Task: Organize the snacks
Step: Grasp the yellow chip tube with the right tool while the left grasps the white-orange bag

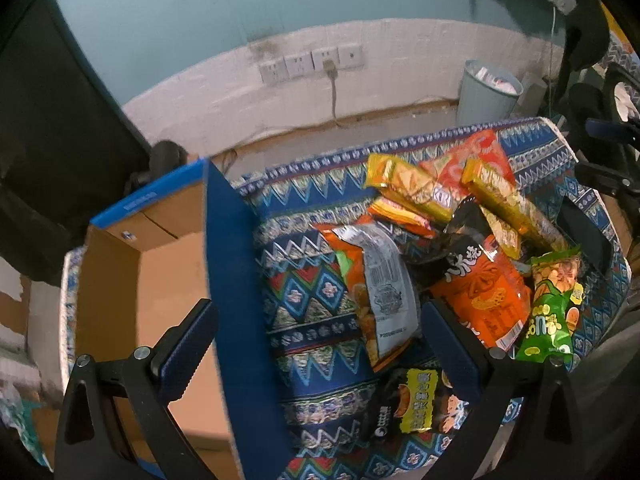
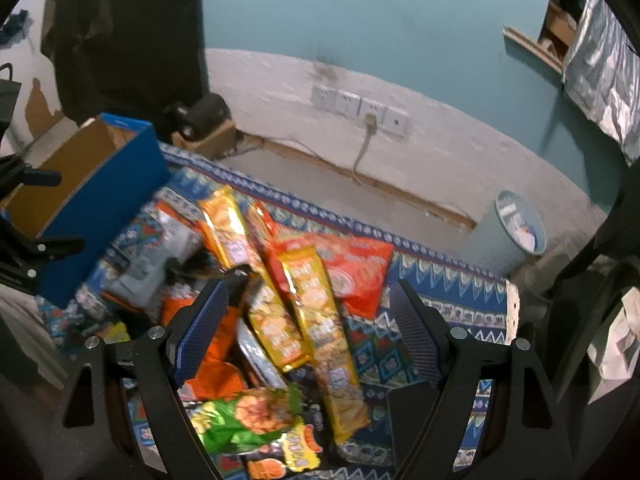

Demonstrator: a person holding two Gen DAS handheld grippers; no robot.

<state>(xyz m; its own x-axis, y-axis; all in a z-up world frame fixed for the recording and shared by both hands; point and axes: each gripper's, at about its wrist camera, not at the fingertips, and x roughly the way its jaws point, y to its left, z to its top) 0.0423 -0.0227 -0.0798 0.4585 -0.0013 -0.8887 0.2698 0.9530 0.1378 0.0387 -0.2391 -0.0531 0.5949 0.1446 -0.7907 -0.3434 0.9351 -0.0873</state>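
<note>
1. Left gripper (image 1: 320,354): jaws spread wide, nothing between them. It hangs above the patterned cloth (image 1: 304,280), astride the blue side wall of the box (image 1: 168,280).

2. Right gripper (image 2: 308,332): jaws likewise apart and empty, poised over the long yellow biscuit packs (image 2: 316,320) without touching them.

3. Snacks: all lie in a loose, overlapping heap on the cloth. Noted are an orange bag with a silver back (image 1: 376,292), an orange-and-black bag (image 1: 484,284), a green bag (image 1: 554,304), a black-and-yellow packet (image 1: 418,406) and a red bag (image 2: 356,272).

4. Box: open-topped, brown inside, just beside the heap on the left. The visible part of its floor holds no snack.

5. Step in hand, as judged: sorting has not begun in earnest; both tools are at the approach stage, selecting a first pack.

6. Next move, as judged: the right gripper must descend and close across the narrow width of one yellow pack. The packs overlap, so a neighbour may be dragged along; the film is slippery and the contents may crush.

7. Surface: a table or bed under blue cloth; which one cannot be told.

8. Room: teal upper wall, white lower wall, a row of sockets (image 2: 360,110) with one cable plugged in, a pale waste bin (image 2: 516,228) on the floor
</note>
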